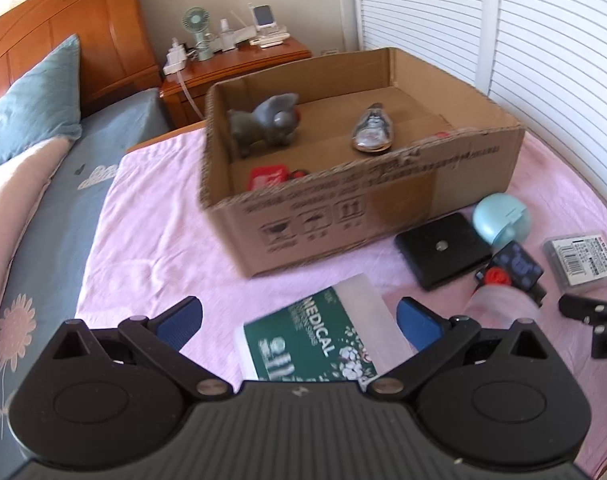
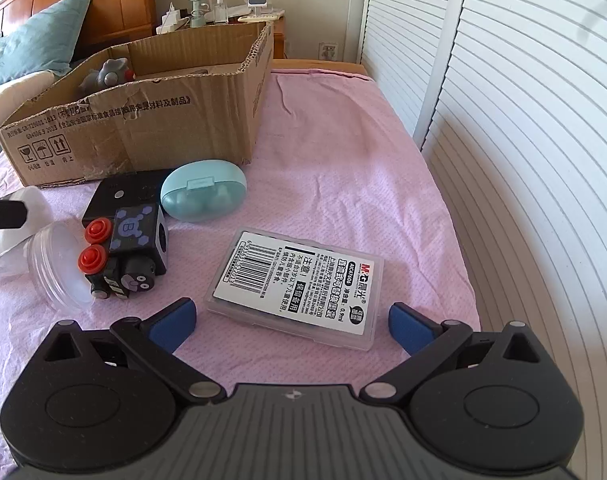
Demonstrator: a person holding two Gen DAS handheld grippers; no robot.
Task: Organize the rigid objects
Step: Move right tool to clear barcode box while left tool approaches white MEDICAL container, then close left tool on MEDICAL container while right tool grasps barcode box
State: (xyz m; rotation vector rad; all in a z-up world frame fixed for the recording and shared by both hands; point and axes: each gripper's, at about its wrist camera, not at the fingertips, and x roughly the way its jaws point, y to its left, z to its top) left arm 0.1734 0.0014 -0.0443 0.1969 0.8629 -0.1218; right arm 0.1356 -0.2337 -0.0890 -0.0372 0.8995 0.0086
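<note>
Pink bedspread [image 2: 323, 152], cardboard box [image 1: 383, 200], louvered doors [image 2: 523, 120]

One cardboard box [image 1: 383, 196] is shown, containing one grey toy animal [image 1: 263, 120], one silver shoe [image 1: 371, 130] and one red packet [image 1: 267, 176]. Outside are counted one green medical box [image 1: 315, 344], one black block [image 1: 443, 248], one teal case [image 2: 203, 190], one toy train [image 2: 131, 256], one labelled clear case [image 2: 299, 284] and one clear jar [image 2: 59, 264].

Cardboard box [image 1: 383, 200] sits on the bedspread [image 1: 151, 240], w/ toy elephant [image 1: 263, 120], shoe [image 1: 371, 128] & a packet [image 1: 267, 176] inside. Just in front of the box: flat block [image 1: 443, 250], oval case [image 1: 501, 218] beside it on the right, toy train [image 2: 123, 252] nearer still, jar [image 2: 59, 264] to its left. Labelled case [image 2: 299, 284] lies apart on the right; medical box [image 1: 319, 340] near front, left of the jar.
</note>
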